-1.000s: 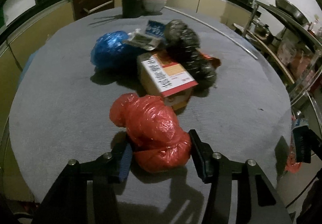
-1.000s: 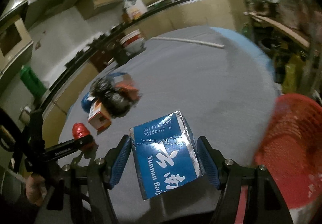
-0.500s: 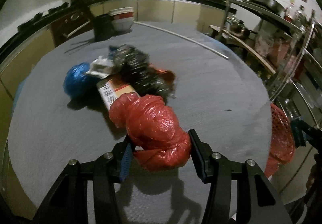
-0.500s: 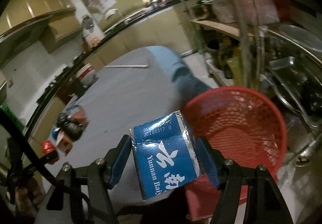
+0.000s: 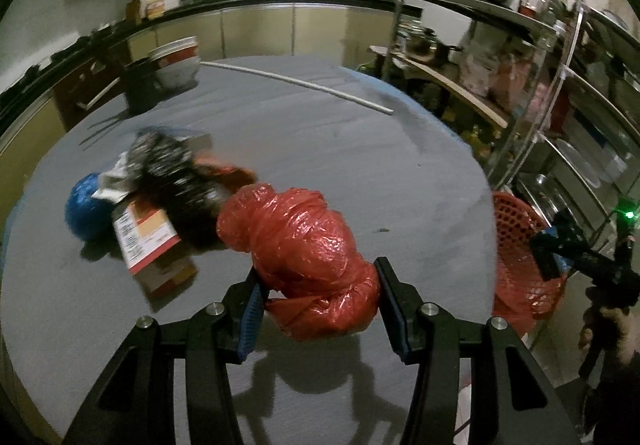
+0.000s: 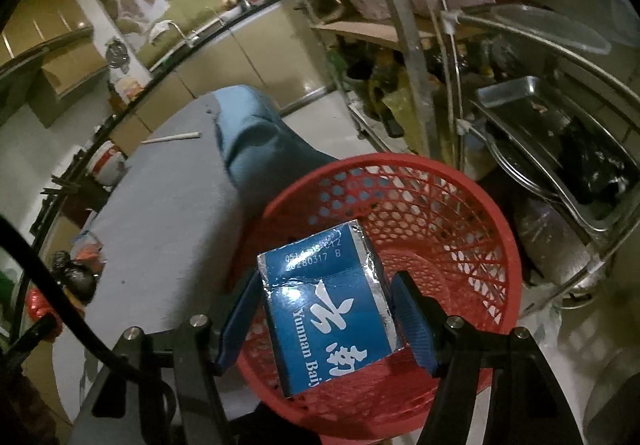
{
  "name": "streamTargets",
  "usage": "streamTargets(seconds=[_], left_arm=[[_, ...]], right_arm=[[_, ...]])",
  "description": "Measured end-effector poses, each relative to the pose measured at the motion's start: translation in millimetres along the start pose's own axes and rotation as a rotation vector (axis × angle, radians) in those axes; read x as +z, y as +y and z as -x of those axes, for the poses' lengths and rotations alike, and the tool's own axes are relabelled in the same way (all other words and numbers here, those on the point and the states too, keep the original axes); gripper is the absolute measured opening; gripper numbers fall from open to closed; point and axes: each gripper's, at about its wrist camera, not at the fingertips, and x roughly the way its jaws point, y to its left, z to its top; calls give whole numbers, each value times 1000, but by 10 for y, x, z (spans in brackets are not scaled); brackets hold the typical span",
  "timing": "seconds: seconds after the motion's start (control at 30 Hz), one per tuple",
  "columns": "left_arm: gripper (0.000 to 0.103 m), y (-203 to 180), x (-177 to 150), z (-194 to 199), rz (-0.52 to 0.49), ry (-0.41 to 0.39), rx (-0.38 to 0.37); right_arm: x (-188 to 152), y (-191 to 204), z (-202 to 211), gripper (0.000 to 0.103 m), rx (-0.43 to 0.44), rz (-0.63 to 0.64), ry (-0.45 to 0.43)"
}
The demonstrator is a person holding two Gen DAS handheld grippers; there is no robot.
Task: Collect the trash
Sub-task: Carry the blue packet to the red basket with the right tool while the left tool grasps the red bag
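My left gripper [image 5: 316, 281] is shut on a crumpled red plastic bag [image 5: 304, 257] and holds it above the grey table [image 5: 360, 149]. Behind it lies a trash pile: a black bag [image 5: 176, 173], an orange-and-white box [image 5: 148, 241] and a blue bag [image 5: 86, 211]. My right gripper [image 6: 326, 305] is shut on a blue carton [image 6: 332, 309] and holds it over the red mesh basket [image 6: 440, 213], which stands beside the table. The basket also shows in the left wrist view [image 5: 520, 245], with the right gripper [image 5: 560, 249] above it.
A white rod [image 5: 296, 85], a bowl [image 5: 176, 61] and a dark container [image 5: 140, 85] sit at the table's far side. A metal rack [image 6: 520, 65] with pans and trays stands close to the basket's right. Kitchen counters run behind.
The left gripper has lifted the red bag off the table and swung right, away from the pile. The right gripper has carried the blue carton from over the table to above the red basket.
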Motion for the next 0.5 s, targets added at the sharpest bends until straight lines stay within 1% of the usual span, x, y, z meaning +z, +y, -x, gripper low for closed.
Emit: streamTargets(seconds=[0.23, 0.4, 0.5], left_arm=[[54, -453, 145, -83, -86, -14, -77], [54, -968, 252, -163, -169, -13, -173], [54, -1246, 291, -191, -212, -10, -218]], right_arm=[[17, -136, -58, 70, -54, -10, -1], [2, -204, -57, 70, -70, -10, -2], [4, -226, -45, 70, -80, -11, -6]])
